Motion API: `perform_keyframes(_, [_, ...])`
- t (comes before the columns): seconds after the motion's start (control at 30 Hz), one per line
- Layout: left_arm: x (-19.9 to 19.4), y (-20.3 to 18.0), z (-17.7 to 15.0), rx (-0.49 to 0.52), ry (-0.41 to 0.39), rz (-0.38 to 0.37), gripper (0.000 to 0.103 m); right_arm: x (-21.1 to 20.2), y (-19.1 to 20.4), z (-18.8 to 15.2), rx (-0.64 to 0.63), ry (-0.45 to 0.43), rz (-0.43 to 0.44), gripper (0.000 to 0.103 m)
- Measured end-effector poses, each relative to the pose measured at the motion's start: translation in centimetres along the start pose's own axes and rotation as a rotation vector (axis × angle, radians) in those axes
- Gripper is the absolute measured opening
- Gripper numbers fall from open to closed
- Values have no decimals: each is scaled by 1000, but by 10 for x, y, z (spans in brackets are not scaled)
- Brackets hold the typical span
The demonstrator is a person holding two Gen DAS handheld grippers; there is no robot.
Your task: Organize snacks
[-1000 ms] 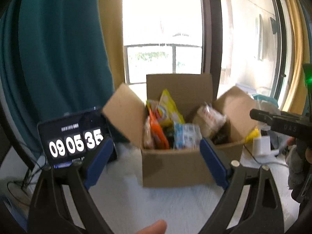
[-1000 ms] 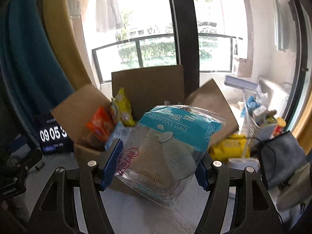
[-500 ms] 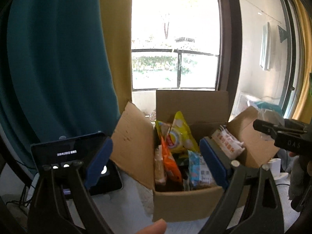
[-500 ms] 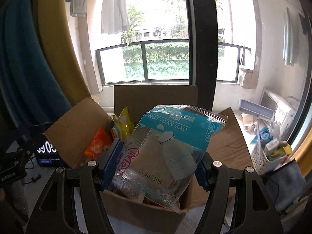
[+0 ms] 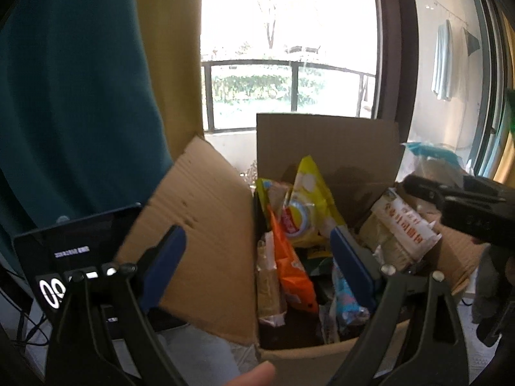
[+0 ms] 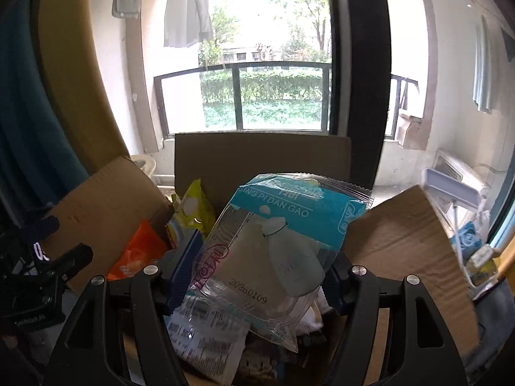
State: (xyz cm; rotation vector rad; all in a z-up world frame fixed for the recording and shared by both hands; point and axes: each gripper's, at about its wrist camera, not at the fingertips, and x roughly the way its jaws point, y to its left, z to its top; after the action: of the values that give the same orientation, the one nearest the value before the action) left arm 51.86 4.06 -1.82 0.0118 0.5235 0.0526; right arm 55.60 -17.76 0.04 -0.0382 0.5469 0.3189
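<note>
Holding a clear cake packet (image 6: pixel 257 257) clamped in the right gripper (image 6: pixel 254 276) over the open cardboard box (image 6: pixel 402 251) for dropping in, left gripper (image 5: pixel 254 273) spread wide and empty

Both grippers have come in close over the open brown cardboard box (image 6: pixel 262 157). The clear, teal-topped cake packet (image 6: pixel 273 251) in the right gripper (image 6: pixel 254 268) now hangs above the snacks inside, and the black digital clock (image 5: pixel 69 257) has slipped behind the box's left flap.
</note>
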Motion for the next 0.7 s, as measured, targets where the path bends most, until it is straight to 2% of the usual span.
perform_keyframes(0.17, [5, -1, -2, 14, -8, 3, 92, 29, 2, -7, -3, 17, -12, 73])
perform_keyframes(0.23, [3, -2, -2, 15, -11, -1, 92, 32, 4, -9, 0, 13, -18, 83])
perform_keyframes(0.27, [3, -2, -2, 15, -11, -5, 92, 32, 5, -9, 1, 8, -18, 84])
perform_keyframes(0.53, [-7, -5, 0, 1, -15, -18, 92, 17, 5, -5, 2, -10, -9, 85])
perform_keyframes(0.7, [-27, -7, 3, 13, -34, -20, 92, 0, 3, -5, 7, -19, -12, 85])
